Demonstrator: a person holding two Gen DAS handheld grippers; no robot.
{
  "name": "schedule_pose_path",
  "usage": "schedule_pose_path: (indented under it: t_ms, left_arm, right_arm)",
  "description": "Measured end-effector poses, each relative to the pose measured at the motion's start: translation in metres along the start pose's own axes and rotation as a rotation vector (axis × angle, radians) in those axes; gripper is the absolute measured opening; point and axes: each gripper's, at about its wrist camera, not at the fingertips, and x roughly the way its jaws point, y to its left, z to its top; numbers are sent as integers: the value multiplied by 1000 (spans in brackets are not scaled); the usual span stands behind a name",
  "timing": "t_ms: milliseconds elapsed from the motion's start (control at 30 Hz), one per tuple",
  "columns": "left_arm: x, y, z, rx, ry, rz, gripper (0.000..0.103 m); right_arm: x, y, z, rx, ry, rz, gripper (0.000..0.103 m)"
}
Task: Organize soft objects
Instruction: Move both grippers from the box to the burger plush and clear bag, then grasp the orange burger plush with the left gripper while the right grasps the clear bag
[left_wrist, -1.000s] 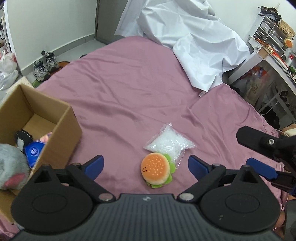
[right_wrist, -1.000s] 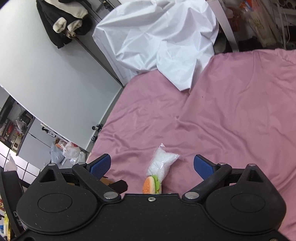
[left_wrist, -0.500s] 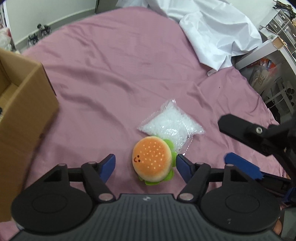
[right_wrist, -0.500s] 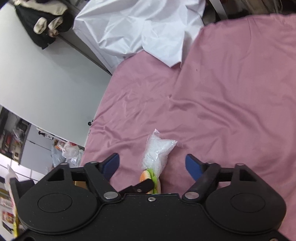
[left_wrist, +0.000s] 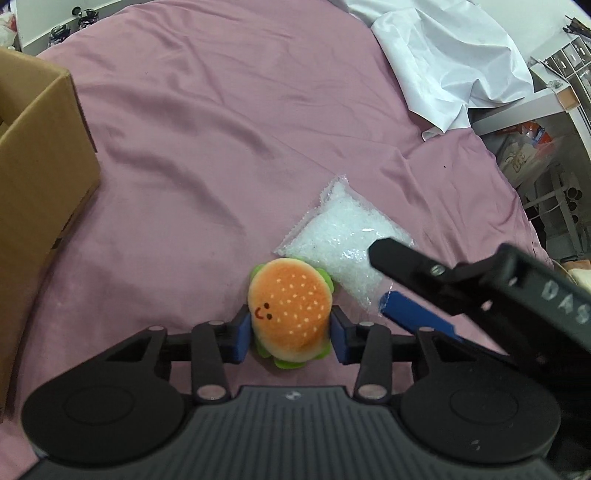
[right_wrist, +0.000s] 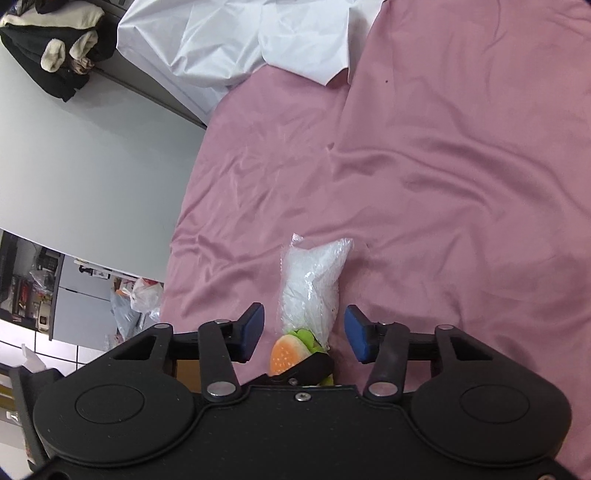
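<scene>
A small burger plush (left_wrist: 290, 306) with a smiling face lies on the pink bedsheet (left_wrist: 221, 129). My left gripper (left_wrist: 291, 332) is closing, and its blue pads touch both sides of the plush. Just behind the plush lies a clear bag of white beads (left_wrist: 343, 240). My right gripper (right_wrist: 304, 328) straddles the near end of that bag (right_wrist: 314, 280); its jaws are closing, with gaps left on both sides. In the left wrist view the right gripper (left_wrist: 378, 277) reaches in from the right over the bag. The burger plush (right_wrist: 286, 354) peeks out at the bottom of the right wrist view.
An open cardboard box (left_wrist: 40, 184) stands on the bed at the left. A crumpled white sheet (left_wrist: 443, 55) covers the far right corner. Beyond the bed's right edge stands a white desk (left_wrist: 517, 107). Plastic bags (right_wrist: 136, 295) sit on the floor.
Both grippers have sunk toward the bed and narrowed their jaws. The left pads have come onto the burger plush. The right jaws now flank the bead bag.
</scene>
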Motion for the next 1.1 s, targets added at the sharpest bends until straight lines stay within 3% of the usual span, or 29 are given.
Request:
schedule_pose_path:
  t_ms: [67,133,233,567,1100]
  left_arm:
    - [-3,2,1,2,-3,11,42]
    - [-7,5,3,-1,-7,25,42]
    - [-16,8,5,-11,-17,27,42]
    - [-57,9,8,14,-91,20,42]
    - [-119,5,14,45,-214,60,42]
  right_arm:
    - [5,-4,-3,4,11,-10,45]
    - [9,-7,-3,17,19,-26,22]
    - [6,-4,-4,-4,-1,-26,9]
    - [-21,23,-7,-96,-87,-15,5]
    - [-64,44,-2,-141,-189,78,5]
